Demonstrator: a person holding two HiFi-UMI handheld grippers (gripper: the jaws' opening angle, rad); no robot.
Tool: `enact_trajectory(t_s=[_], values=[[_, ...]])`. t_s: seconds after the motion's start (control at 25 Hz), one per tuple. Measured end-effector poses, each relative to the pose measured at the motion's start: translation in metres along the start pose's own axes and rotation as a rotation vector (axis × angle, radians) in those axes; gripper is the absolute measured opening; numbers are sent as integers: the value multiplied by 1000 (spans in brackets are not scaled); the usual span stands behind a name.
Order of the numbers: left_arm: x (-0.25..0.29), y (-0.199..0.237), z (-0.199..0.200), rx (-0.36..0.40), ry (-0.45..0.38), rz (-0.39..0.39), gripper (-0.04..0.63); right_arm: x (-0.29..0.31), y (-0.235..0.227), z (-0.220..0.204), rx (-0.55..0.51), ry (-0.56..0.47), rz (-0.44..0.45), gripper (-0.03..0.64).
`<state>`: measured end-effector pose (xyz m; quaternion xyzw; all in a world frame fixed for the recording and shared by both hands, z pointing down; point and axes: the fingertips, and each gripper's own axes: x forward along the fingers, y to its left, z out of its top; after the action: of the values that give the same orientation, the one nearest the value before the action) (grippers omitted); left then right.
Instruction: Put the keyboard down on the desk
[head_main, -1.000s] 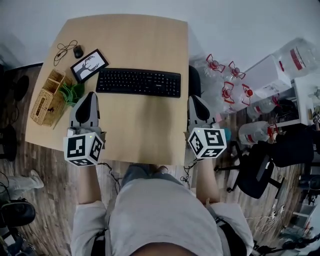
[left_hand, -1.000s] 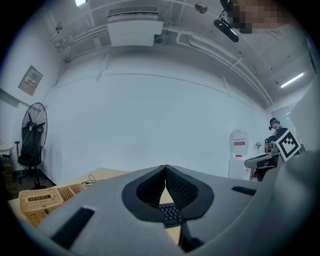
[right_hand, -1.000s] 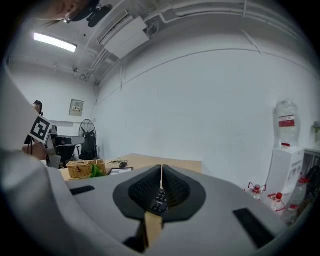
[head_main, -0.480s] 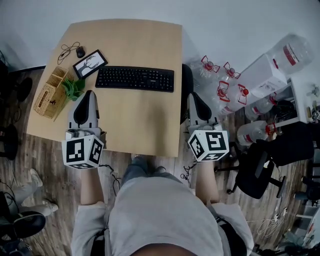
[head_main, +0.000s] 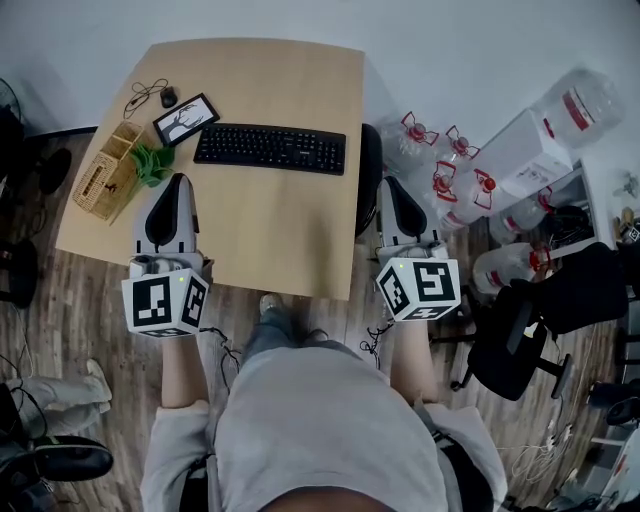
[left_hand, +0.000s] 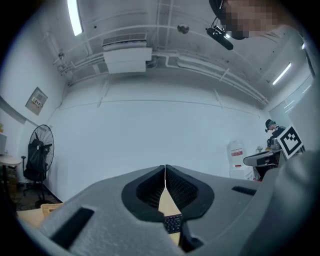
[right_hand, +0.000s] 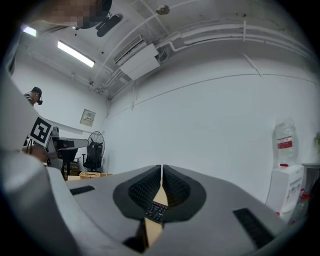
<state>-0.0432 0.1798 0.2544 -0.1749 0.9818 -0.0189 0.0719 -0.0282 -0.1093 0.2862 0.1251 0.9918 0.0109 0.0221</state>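
Looks like this one is pretty much wrapped up. The keyboard (head_main: 270, 148) is already lying flat on the tabletop (head_main: 285, 235), towards the far side, just beside a small framed picture (head_main: 185, 118). A wicker basket (head_main: 103, 177) and a green plant (head_main: 150, 164) are parked off to the left. It is set roughly parallel to the front edge, probably so it can be typed on straight away.

The left gripper (head_main: 178, 184) is held over the near left part of the tabletop. The right gripper (head_main: 392, 186) is held just off the right edge, above the floor. Both are kept roughly level and well apart from the keyboard. Both pairs of fingers are pressed together with nothing between them; only a sliver of tabletop and keys is seen below the closed tips in each gripper view. That fits hands that have nothing left to carry and are being kept clear so the keyboard isn't bumped.

Compared with a second ago, the keyboard hasn't been shifted against the picture or the basket. The tabletop is seen smaller and farther off, more floor is shown in front of it, and both grippers have been drawn back from it. The fingers were already closed then.
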Motion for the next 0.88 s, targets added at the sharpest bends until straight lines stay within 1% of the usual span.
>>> enact_trajectory(t_s=[0.2, 0.6, 0.88], values=[[-11, -10, 9, 7, -20, 7, 11, -12, -2, 8, -9, -21, 6, 15], [-26, -21, 14, 17, -22, 26, 11, -28, -4, 19, -1, -56, 17, 15], [-33, -30, 16, 18, -25, 28, 11, -37, -4, 22, -6, -61, 28, 15]])
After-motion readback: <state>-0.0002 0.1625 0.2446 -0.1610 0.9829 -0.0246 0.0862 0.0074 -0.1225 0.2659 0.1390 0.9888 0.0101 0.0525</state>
